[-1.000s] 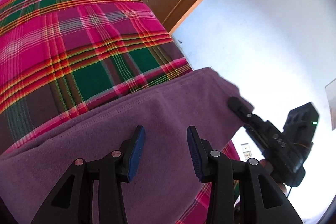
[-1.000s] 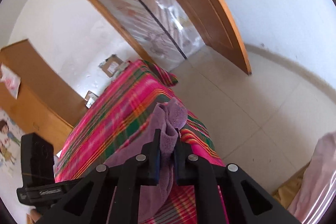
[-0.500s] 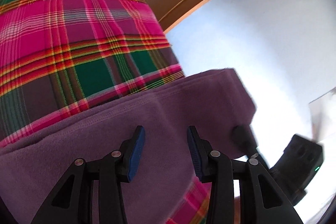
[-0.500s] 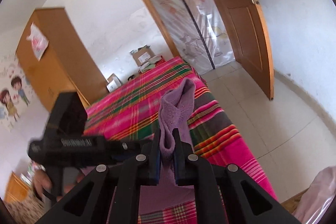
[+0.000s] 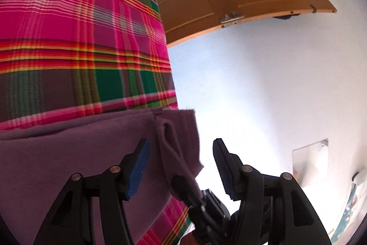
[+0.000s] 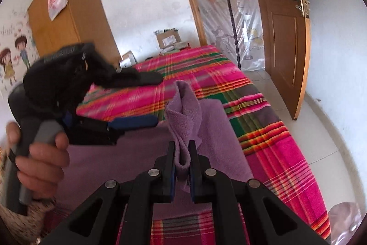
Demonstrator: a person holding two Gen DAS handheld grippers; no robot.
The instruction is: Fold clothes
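Observation:
A purple fleece garment [image 5: 75, 153] lies on a bed with a pink, green and red plaid sheet [image 5: 68, 26]. My right gripper [image 6: 182, 162] is shut on a corner of the purple garment [image 6: 183, 116] and holds that fold upright above the rest of the cloth. In the left wrist view the raised fold stands between the blue pads [image 5: 138, 167] of my left gripper [image 5: 180, 164], which is open and not touching it. The right gripper [image 5: 183, 184] shows there from below, pinching the fold. A hand [image 6: 43, 153] holds the left gripper [image 6: 157, 99] at the left of the right wrist view.
The bed's right edge [image 6: 286, 141] drops to a pale tiled floor [image 6: 321, 153]. An open wooden door [image 6: 284, 33] and a plastic-curtained doorway [image 6: 229, 10] stand beyond. A wooden wardrobe [image 6: 68, 15] and cardboard boxes [image 6: 168, 38] sit behind the bed.
The right gripper has carried the pinched purple corner towards the left gripper. The left gripper has swung right, so the fold now stands between its open fingers.

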